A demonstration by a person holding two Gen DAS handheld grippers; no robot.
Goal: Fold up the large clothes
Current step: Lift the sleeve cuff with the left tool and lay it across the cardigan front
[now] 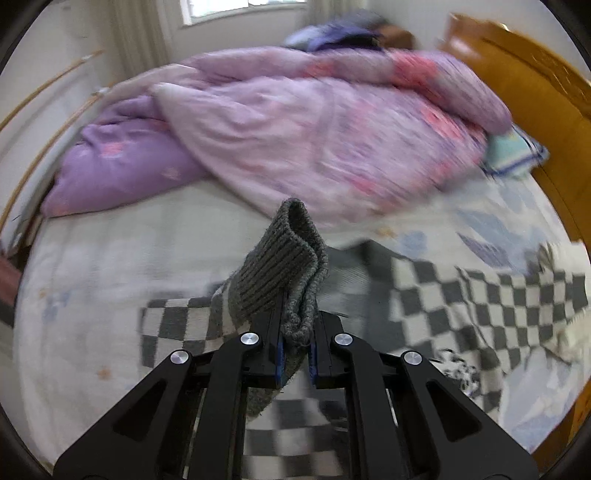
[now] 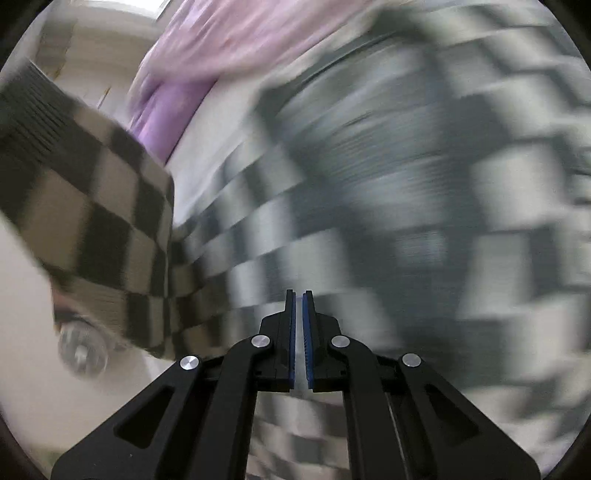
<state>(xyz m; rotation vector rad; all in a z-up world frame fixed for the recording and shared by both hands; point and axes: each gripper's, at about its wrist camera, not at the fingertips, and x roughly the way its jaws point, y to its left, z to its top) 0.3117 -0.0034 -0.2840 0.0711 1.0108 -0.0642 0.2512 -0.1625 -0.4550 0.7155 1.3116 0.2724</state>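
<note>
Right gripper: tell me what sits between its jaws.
Nothing: in the right wrist view the right gripper is shut on a bare sliver of gap, above the blurred checkered sweater.

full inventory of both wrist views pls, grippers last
Checkered knit sweater: one, grey and white, spread on the bed, its ribbed grey cuff lifted.
Quilted duvet: one, lilac and pink, bunched at the far side.
Bed sheet: one, white with pale print.
Small pillow: one, teal, by the headboard.
Wooden headboard: one, orange-brown, at right.
Window: one, far wall.
Left hand-held gripper: black, shut on the cuff.
Right hand-held gripper: black, shut, holding nothing.
</note>
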